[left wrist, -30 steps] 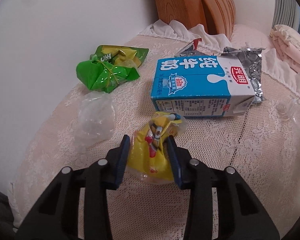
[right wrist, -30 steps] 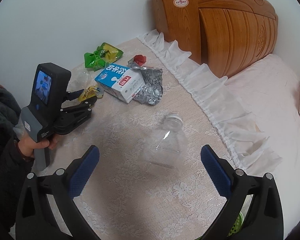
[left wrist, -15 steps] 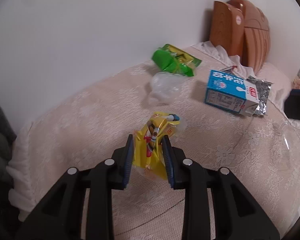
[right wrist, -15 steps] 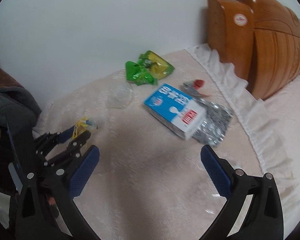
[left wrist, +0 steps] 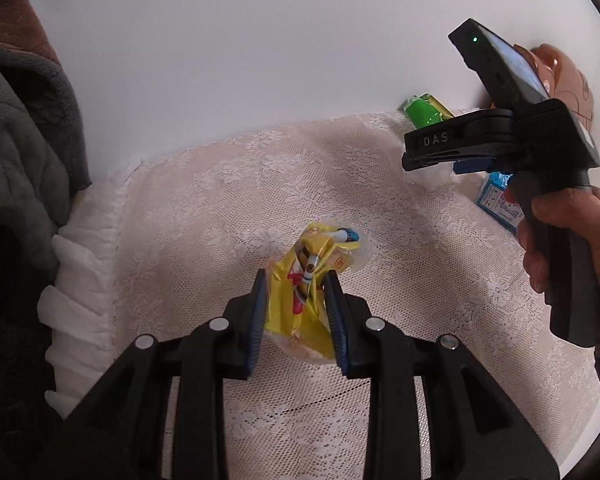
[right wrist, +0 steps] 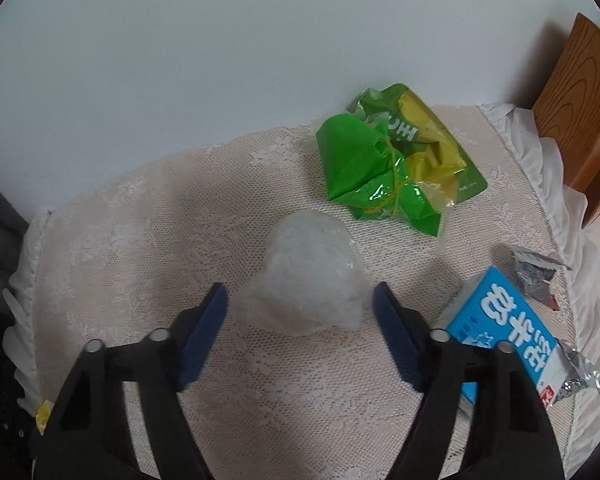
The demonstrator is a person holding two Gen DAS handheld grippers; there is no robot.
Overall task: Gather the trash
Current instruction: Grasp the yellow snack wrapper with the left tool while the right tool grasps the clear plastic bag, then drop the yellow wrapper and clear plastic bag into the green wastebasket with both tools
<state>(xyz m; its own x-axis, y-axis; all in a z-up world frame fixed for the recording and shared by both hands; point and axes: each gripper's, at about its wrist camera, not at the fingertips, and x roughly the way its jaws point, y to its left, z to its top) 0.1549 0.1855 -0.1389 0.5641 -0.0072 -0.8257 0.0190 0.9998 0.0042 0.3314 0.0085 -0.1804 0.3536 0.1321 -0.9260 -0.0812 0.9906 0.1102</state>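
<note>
One yellow wrapper (left wrist: 306, 292) upright, left tool (left wrist: 295, 312) clamping

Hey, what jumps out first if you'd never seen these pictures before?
The yellow wrapper pinched in the left tongs above the lace cover. Then the bright green bag by the wall, with a clear plastic wad between the open right tongs.

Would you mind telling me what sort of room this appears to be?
Most likely a bedroom: a lace bedspread with a white frilled edge covers what looks like a bed, and a carved wooden headboard stands against the plain white wall.
</note>
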